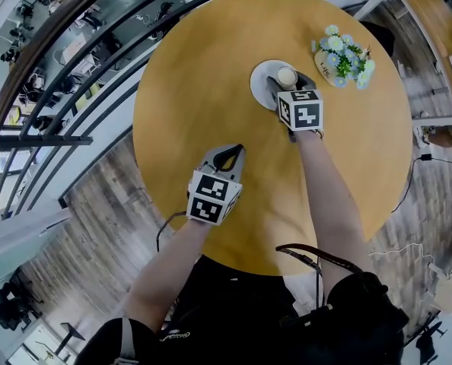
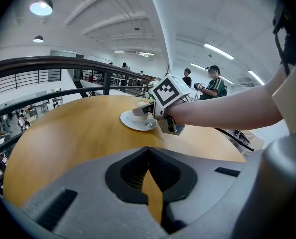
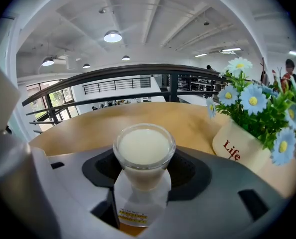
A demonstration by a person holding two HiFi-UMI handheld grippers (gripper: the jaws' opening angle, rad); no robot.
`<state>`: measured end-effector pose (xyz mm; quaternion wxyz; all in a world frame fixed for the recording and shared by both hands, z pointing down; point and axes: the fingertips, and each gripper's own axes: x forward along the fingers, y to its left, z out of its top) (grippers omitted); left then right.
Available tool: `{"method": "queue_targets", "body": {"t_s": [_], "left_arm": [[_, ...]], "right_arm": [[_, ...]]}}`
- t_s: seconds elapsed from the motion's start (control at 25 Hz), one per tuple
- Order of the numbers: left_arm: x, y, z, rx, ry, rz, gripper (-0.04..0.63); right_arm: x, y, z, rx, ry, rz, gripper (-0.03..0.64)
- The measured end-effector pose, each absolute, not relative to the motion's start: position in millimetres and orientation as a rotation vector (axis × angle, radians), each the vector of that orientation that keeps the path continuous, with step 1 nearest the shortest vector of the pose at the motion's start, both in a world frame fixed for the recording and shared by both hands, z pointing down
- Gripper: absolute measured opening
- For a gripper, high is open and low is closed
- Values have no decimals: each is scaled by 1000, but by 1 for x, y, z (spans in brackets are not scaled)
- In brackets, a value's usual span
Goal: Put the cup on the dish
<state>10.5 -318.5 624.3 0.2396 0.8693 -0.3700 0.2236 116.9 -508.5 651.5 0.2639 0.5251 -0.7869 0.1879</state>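
A small clear cup (image 3: 144, 147) of milky white liquid stands between the jaws of my right gripper (image 1: 286, 82), which is shut on it. In the head view the cup (image 1: 287, 75) is over the white dish (image 1: 259, 79) at the far side of the round wooden table (image 1: 203, 90). Whether its base touches the dish I cannot tell. From the left gripper view the dish (image 2: 133, 124) shows with the right gripper (image 2: 140, 111) above it. My left gripper (image 1: 237, 150) is shut and holds nothing, low over the table's near half, well short of the dish.
A cream pot of blue and white flowers (image 1: 343, 58) stands just right of the dish, close to the cup (image 3: 247, 148). A dark railing (image 1: 74, 90) curves round the table's far left edge. People stand in the background (image 2: 215, 86).
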Motion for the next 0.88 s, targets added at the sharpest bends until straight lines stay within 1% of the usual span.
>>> {"method": "queue_targets", "body": {"t_s": [0.36, 0.88], "left_arm": [[12, -321, 627, 2383, -1008, 613, 0], [11, -318, 629, 2379, -1006, 616, 0]], "right_arm": [[113, -509, 653, 1426, -2152, 441, 258], [111, -507, 651, 1473, -2170, 428, 258]]}}
